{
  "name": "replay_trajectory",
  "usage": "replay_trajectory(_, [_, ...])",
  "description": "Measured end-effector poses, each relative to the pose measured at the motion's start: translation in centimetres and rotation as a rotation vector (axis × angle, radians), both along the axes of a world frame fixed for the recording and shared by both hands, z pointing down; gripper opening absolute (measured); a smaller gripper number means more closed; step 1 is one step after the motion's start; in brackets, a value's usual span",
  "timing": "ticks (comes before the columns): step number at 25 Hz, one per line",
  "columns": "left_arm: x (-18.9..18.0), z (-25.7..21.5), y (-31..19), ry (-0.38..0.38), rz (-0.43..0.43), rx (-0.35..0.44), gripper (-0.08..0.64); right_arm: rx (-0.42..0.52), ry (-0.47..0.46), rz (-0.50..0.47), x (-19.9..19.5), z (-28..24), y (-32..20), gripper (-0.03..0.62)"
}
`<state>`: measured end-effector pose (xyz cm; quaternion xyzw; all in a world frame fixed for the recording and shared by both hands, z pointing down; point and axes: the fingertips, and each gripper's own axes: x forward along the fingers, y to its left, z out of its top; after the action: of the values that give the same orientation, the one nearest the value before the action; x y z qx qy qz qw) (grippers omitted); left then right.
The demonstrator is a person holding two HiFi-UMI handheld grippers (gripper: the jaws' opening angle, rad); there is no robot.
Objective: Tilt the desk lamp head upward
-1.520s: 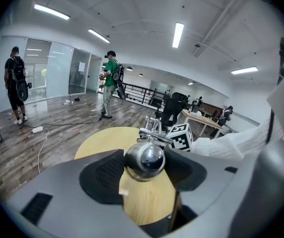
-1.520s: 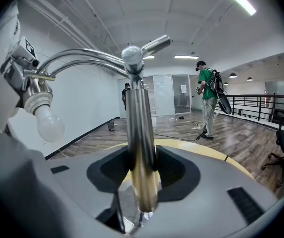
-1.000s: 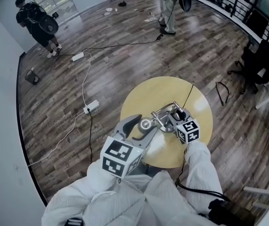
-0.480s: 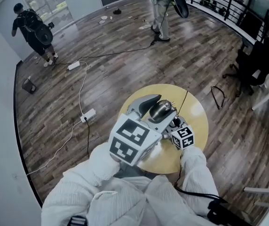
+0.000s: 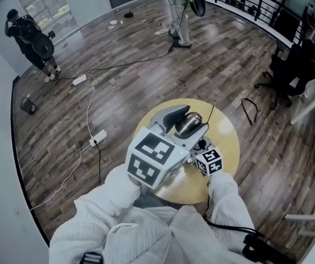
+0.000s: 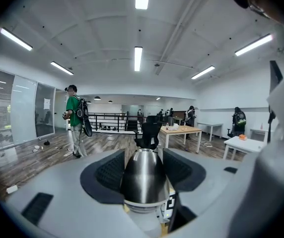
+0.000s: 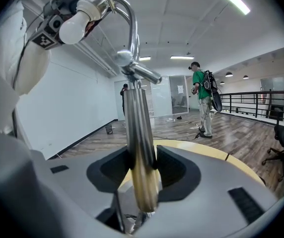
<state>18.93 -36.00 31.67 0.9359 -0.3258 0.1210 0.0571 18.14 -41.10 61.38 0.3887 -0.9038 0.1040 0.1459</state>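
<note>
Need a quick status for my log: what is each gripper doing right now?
Left gripper: shut on the lamp head.
Right gripper: shut on the lamp stem.

Round yellow table (image 5: 227, 147), desk lamp (image 5: 189, 124) standing on it

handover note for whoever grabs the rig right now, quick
Left gripper: shut on the lamp head.
Right gripper: shut on the lamp stem, bracing it.
The lamp stands on the round table.
Done: both grips set; the bulb faces sideways, not down at the table.
Left: check the angle, tilt more if needed, then release the head, then the stem.
</note>
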Motion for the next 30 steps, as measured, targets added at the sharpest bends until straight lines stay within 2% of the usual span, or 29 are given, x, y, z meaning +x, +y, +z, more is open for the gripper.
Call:
replay_trajectory(7, [-0.3, 0.3, 0.3, 0.026, 0.019, 0.002, 0.242, -0.037, -0.025, 0.019, 0.1, 0.2, -0.2, 0.166])
replay_trajectory(10, [-1.2, -0.7, 1.0, 0.103, 0.028, -0.003, 0.241, -0.062, -0.041, 0.055, 0.1, 0.3, 0.1, 0.166])
replay_trajectory(13, [-4.0, -2.6, 1.4, 0.186, -0.005, 0.032, 0.241, -0.069, -0.086, 0.103, 0.6, -0.4, 0.6, 0.166])
replay_trajectory(17, [-10.4, -2.5, 0.6, 0.267, -0.136, 0.03, 0.241, -0.032, -0.207, 0.196, 2.4, -2.9, 2.3, 0.166])
replay_trajectory(21, [-18.1, 3.4, -0.8, 0.327, -0.377, -0.07, 0.241, -0.014, -0.276, 0.342, 5.4, -4.3, 5.3, 0.166])
replay_trajectory(23, [-19.8, 8.8, -0.6, 0.302, -0.466, -0.144, 0.211, -0.02, -0.267, 0.417, 6.6, -4.3, 7.1, 0.166])
replay_trajectory(25, [-19.5, 14.5, 0.2, 0.226, -0.506, -0.195, 0.127, -0.037, -0.243, 0.471, 6.6, -3.8, 8.8, 0.164])
replay_trajectory(28, [-16.3, 21.0, 1.6, 0.104, -0.473, -0.202, 0.009, -0.063, -0.192, 0.513, 5.2, -2.4, 10.7, 0.139])
replay_trajectory(30, [-13.4, 23.9, 2.2, 0.065, -0.411, -0.201, 0.002, -0.076, -0.159, 0.538, 4.3, -1.5, 11.3, 0.044])
